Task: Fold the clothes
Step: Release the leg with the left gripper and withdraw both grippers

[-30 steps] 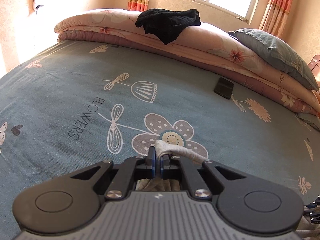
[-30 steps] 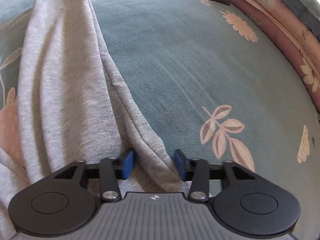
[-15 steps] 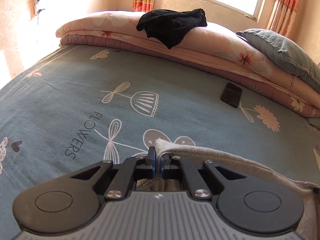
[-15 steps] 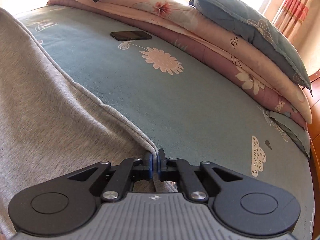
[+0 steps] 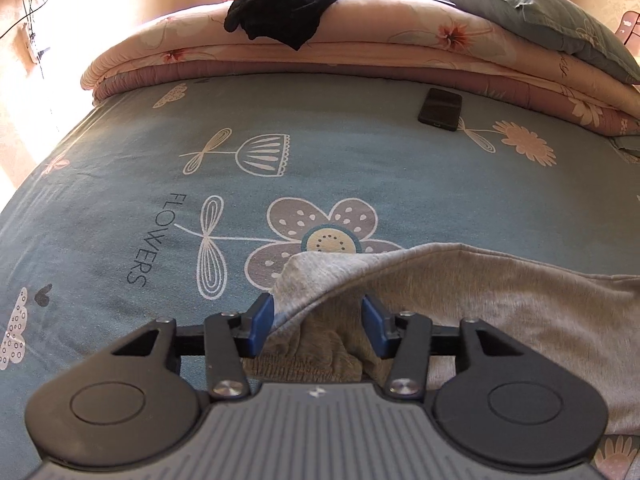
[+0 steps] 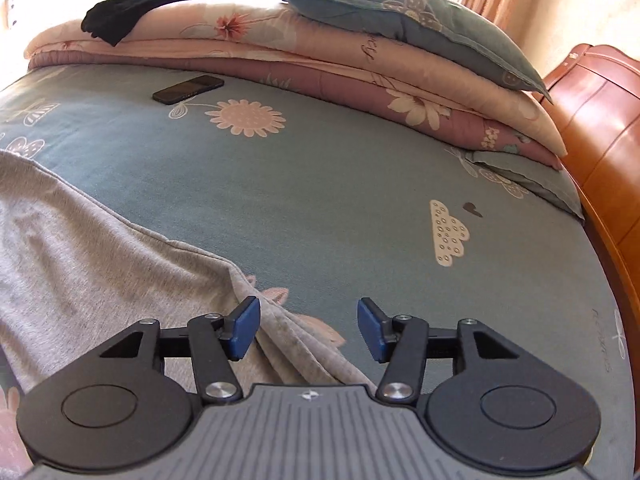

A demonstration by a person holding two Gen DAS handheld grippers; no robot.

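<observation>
A grey garment [image 5: 500, 296] lies on the blue flowered bed sheet [image 5: 340, 168]. In the left wrist view its folded corner and elastic waistband sit between the blue pads of my left gripper [image 5: 318, 322], whose jaws are opening; the pads stand clear of the cloth. In the right wrist view the garment [image 6: 100, 248] spreads to the left, and its edge runs under my right gripper [image 6: 308, 328]. Those jaws are opening too, with a fold of cloth lying loose between them.
A black phone [image 5: 440, 109] lies on the sheet near the stacked quilts [image 5: 360, 52]. A black garment [image 5: 296, 8] and a grey-blue pillow [image 6: 400, 20] rest on the quilts. A wooden bed frame [image 6: 600, 140] rises at the right.
Both grippers were shut on the grey garment's edge half a second ago; both have now opened and let it drop onto the sheet. The right gripper has risen.
</observation>
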